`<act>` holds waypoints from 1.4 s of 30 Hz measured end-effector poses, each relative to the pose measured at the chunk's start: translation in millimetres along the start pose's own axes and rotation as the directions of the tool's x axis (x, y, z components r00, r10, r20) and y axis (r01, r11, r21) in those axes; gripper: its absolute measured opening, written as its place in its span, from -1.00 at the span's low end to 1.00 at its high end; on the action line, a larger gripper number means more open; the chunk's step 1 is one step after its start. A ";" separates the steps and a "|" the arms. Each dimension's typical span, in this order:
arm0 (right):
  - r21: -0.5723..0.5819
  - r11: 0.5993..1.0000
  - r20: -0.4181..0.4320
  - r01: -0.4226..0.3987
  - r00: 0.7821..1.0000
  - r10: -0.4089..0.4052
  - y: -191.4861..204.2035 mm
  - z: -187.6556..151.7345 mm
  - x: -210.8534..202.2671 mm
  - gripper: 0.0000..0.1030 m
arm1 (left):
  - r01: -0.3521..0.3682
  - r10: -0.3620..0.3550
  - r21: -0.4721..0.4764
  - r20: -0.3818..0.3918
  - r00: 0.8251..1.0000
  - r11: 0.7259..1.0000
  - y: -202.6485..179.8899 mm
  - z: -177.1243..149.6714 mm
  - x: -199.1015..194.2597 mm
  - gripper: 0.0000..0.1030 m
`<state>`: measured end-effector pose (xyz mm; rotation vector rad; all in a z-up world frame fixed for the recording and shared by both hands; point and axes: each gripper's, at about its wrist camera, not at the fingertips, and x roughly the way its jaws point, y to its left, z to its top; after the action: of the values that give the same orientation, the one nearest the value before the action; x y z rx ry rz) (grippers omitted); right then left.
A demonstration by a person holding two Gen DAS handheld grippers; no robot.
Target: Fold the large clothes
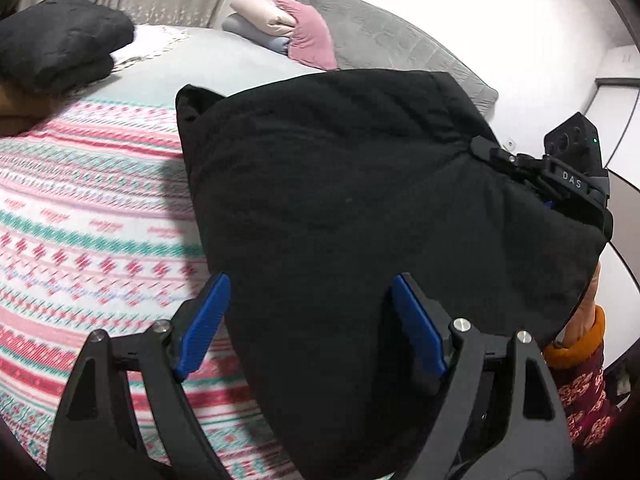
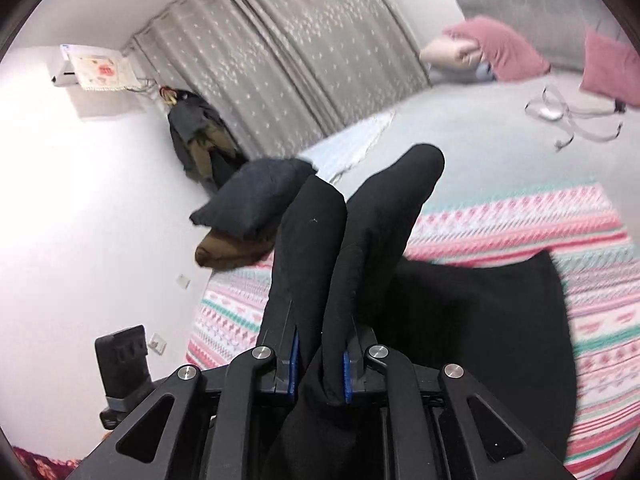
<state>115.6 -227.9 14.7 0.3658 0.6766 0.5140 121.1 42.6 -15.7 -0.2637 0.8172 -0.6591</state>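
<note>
1. Your black garment point(image 1: 340, 200) is thick and matte, already doubled into a bulky slab with a rounded folded edge on its far side; it lies over the patterned blanket point(image 1: 88, 216) on the bed, and in the left wrist view it fills the space ahead of your left gripper point(image 1: 308, 320).
2. Your left fingers point(image 1: 204, 332) stand wide apart; the near part of the garment lies between and beyond them, and the blue pads do not press on it.
3. Your right gripper point(image 2: 320, 364) is clamped on the same black cloth; two fat rolls of it bulge up past the right fingers point(image 2: 294, 360), hiding their tips, while the rest spreads to the right of them over the blanket.
4. In the left wrist view that right gripper bites the garment's right-hand corner, beyond and right of your left fingers; your hand point(image 1: 586, 300) with its orange cuff point(image 1: 576, 344) shows just under the cloth's edge.
5. The blanket carries pink, teal and white bands; beyond it lies a plain grey sheet point(image 2: 460, 120).
6. Far left of your left fingers sits a stack of folded dark clothes point(image 1: 60, 40); the right wrist view shows a brown piece under a dark one.
7. At the head of the bed, far ahead of the fingers, rest pink pillows point(image 2: 508, 48), a grey pillow point(image 2: 532, 4) and a strap point(image 2: 572, 120) on the sheet.
8. Grey dotted curtains point(image 2: 288, 40) hang behind; dark clothes point(image 2: 196, 136) hang in the corner on a white wall point(image 2: 80, 208).
</note>
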 end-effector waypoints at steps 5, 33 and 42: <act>0.101 0.994 0.034 0.046 0.998 -0.050 -58.7 -9.9 -41.7 -0.71 | 0.030 -0.030 0.000 -0.031 0.999 1.000 -17.7 0.6 24.5 0.61; 0.634 0.773 -0.178 0.014 0.976 0.127 -256.7 -94.0 -16.6 0.59 | 0.205 -0.276 -0.292 -0.226 0.934 0.934 30.2 -5.0 115.7 1.00; 0.532 0.847 -0.209 -0.002 0.969 0.134 -211.2 -90.1 25.5 -0.12 | 0.219 -0.267 -0.249 -0.177 0.947 0.943 31.3 15.1 93.6 0.09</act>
<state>141.4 -371.9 -164.1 0.8628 1.0466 0.4358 192.9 6.9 -75.0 -0.5160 1.0746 -0.8378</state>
